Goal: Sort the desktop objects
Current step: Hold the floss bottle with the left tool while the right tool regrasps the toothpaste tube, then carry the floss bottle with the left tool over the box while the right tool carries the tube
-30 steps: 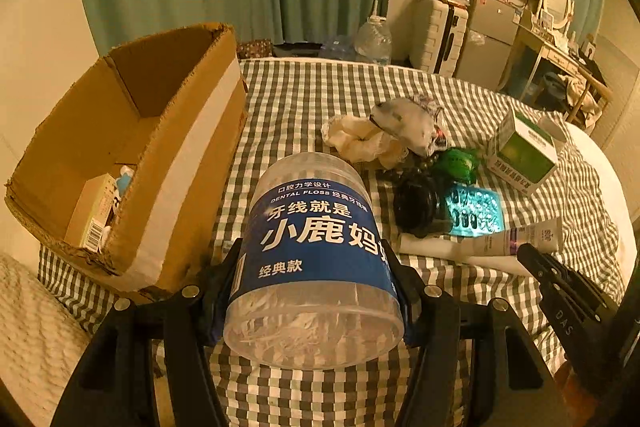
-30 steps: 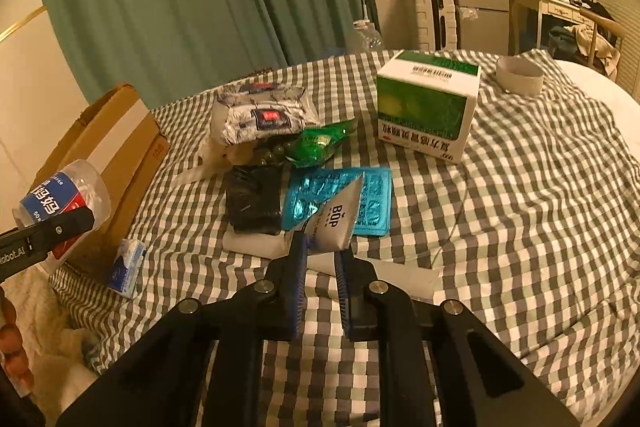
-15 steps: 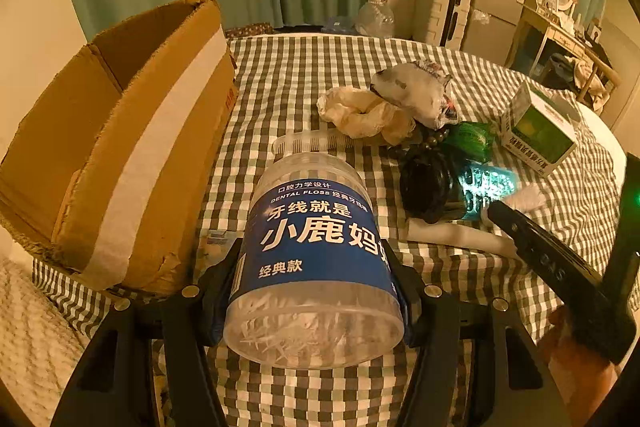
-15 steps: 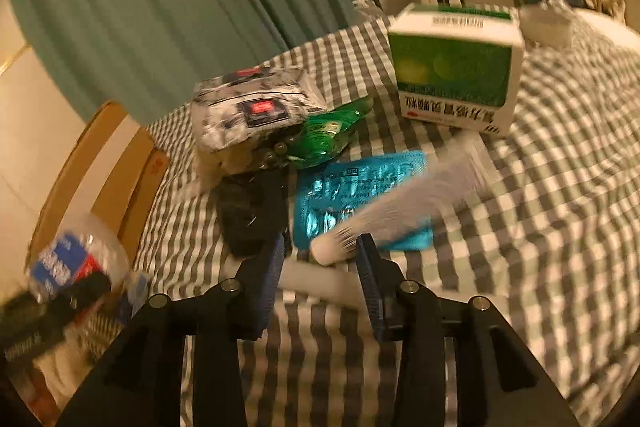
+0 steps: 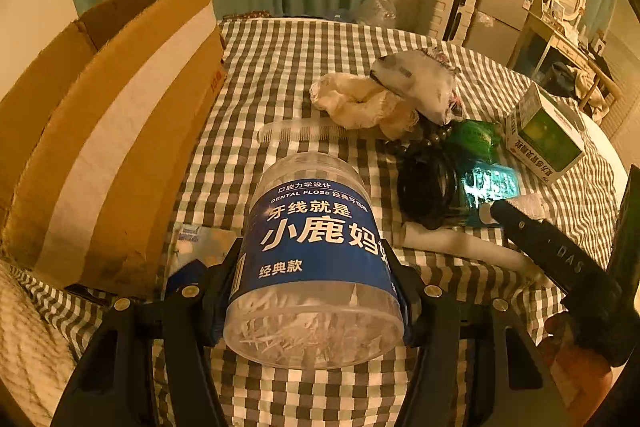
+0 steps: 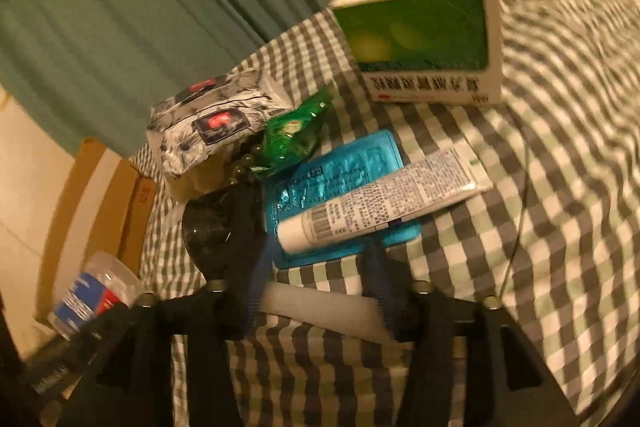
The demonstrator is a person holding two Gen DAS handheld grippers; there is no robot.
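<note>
While the left gripper (image 5: 316, 291) stays out of the pile, its jaws are clamped on the clear plastic dental-floss jar with the blue label (image 5: 316, 259), held tilted above the near edge of the green-and-white checked bed cover (image 5: 280, 67). The open brown cardboard box (image 5: 112, 123) sits just beside it at the left edge of the bed; I read that as the drop target, so the jar step looks to be mid-transfer.

Right gripper (image 6: 316, 275): jaws opening, nothing pressed between them. The white squeeze tube with printed text (image 6: 380, 199) lies just ahead of the tips, resting diagonally across the teal foil blister sheet (image 6: 344, 171). A white flat strip (image 6: 320, 311) on the cover runs under the jaws.

Rest of the pile, mid-bed:
- green-and-white carton (image 6: 420, 39), toward the far right
- crinkled green foil packet (image 6: 296, 135)
- grey patterned soft pack (image 6: 208, 123)
- black round object (image 6: 212, 227), can't tell what it is
- cream crumpled cloth (image 5: 360, 103) and a clear comb (image 5: 300, 131), toward the far side
- small blue-and-white packet (image 5: 192, 239) at the foot of the box

Next, my call: the left needs to lift the jar over the box rim before letting go, since the rim stands higher than the jar. The right needs to settle on a target; the tube is nearest. The right view is motion-blurred, so fine contact there is uncertain.
</note>
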